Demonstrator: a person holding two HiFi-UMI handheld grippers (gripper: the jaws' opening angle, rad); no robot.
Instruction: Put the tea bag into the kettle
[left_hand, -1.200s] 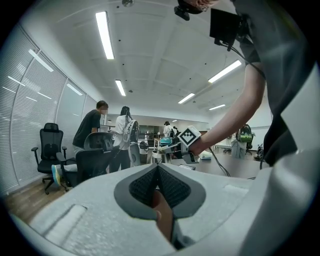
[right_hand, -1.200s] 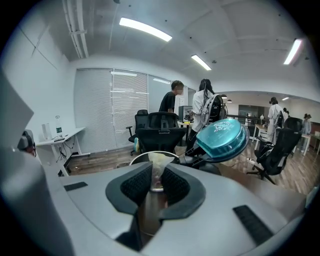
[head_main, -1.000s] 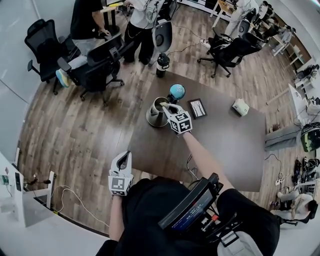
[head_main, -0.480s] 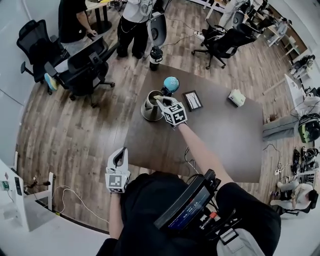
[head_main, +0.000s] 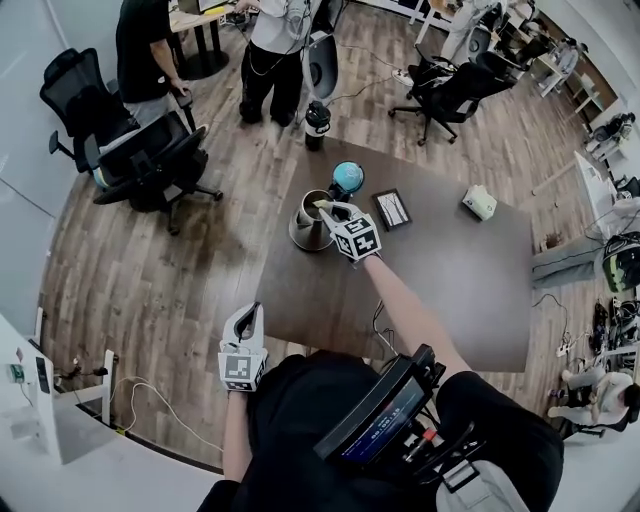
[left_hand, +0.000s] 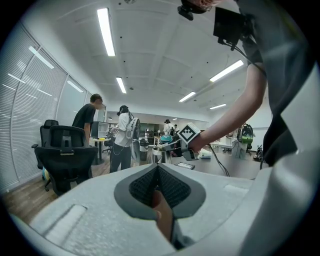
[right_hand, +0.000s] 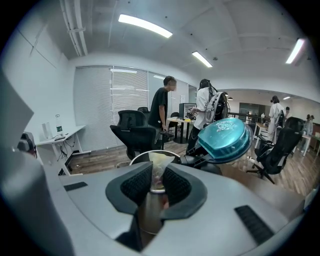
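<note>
Right gripper (right_hand: 158, 182): jaws pinching tea bag (right_hand: 160, 161) at open kettle (head_main: 304, 236) (lid (head_main: 349, 180) at one o'clock).
Left gripper (left_hand: 157, 176): jaws closed, empty.
Remaining: seemingly the drop.

Me in black, wearing the rig.
Black short-sleeved top (head_main: 300, 440), dark trousers (head_main: 505, 435), a screen (head_main: 385, 420) at my waist; my left gripper (head_main: 245, 318) and right gripper (head_main: 324, 208) are pale grey, each with a black-and-white marker cube.
</note>
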